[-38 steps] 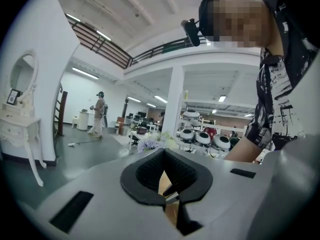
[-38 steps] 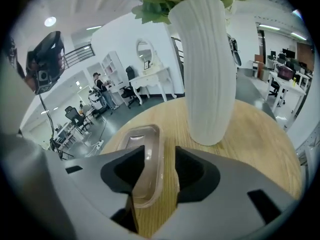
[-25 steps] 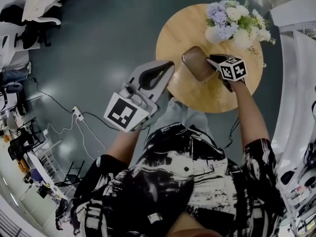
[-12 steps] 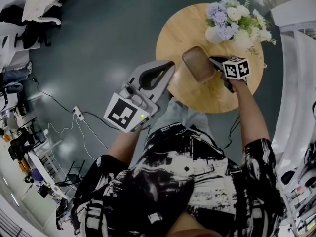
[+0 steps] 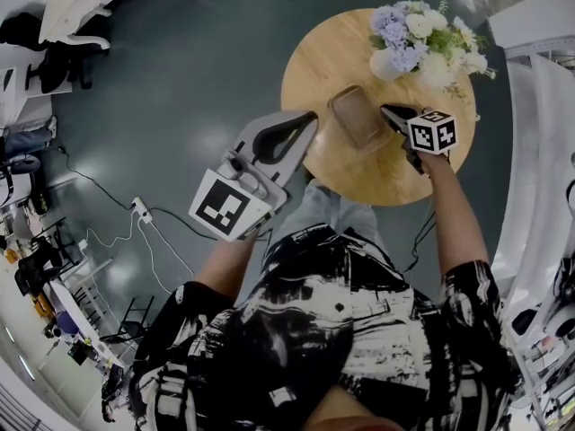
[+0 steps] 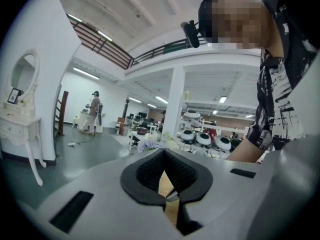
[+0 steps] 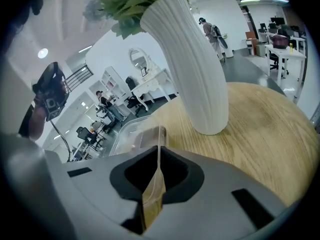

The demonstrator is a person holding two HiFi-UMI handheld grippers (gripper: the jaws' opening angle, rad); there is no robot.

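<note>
Left gripper (image 5: 308,119): held low, tips just over the 9 o'clock edge of the round pale-wood table (image 5: 328,52). In the left gripper view the left gripper (image 6: 163,160) has its black ribbed pads pressed together with nothing between them. A sliver of wood grain shows below the pads. A white dressing table with oval mirror (image 6: 20,91) stands far off at 9 o'clock in that view.

Translucent brownish plastic tray (image 5: 357,119): a rounded rectangle near the table's centre, just beside the left gripper's tips but apart from them. Its long axis runs roughly from 11 to 5 o'clock.

Right gripper (image 5: 393,115): comes in at the tray's 3 o'clock side. In the right gripper view the right gripper (image 7: 158,160) is clamped on the tray's thin rim, which stands edge-on between the pads. The rest of the tray (image 7: 134,136) stretches away toward 11 o'clock. Cannot tell whether its far end rests on the wood (image 7: 260,129).

White ribbed ceramic vase (image 7: 192,69): upright on the table at 1 o'clock from the clamped rim, near it but not touching. From the head camera its pale blue, white and green flowers (image 5: 420,41) sit at the table's 1 o'clock.
</note>
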